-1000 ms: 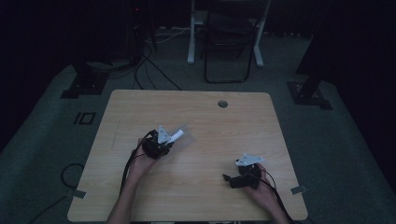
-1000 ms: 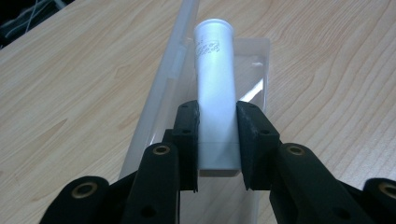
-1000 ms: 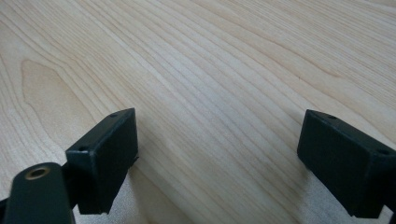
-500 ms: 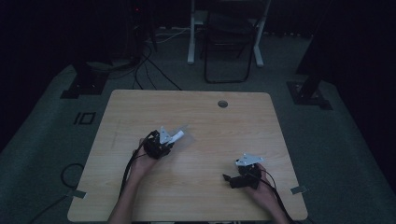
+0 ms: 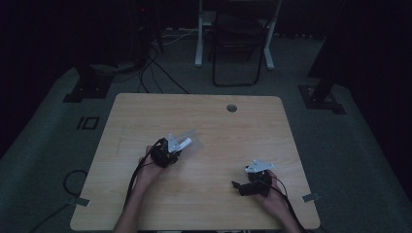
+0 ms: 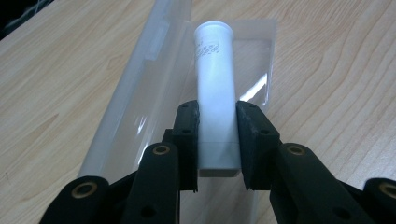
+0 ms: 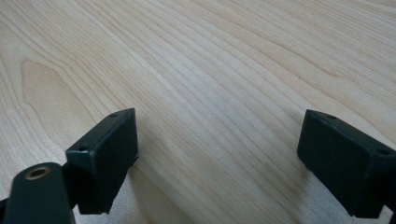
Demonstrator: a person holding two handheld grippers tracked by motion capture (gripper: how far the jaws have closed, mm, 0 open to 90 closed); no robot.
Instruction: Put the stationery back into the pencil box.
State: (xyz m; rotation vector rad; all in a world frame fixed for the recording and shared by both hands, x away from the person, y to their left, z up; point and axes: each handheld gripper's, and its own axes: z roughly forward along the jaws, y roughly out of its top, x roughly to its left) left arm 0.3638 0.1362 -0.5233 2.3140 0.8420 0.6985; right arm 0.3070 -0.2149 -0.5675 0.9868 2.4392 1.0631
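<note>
In the high view, the left gripper [image 5: 180,145] holds a white tube [image 5: 185,143] near the middle of the bench [image 5: 145,111]; the right gripper [image 5: 238,186] rests near the front right edge. In the left gripper view, the jaws clamp the tube above a clear bag [image 6: 135,93]. In the right gripper view, the jaws stand wide over bare wood.
</note>
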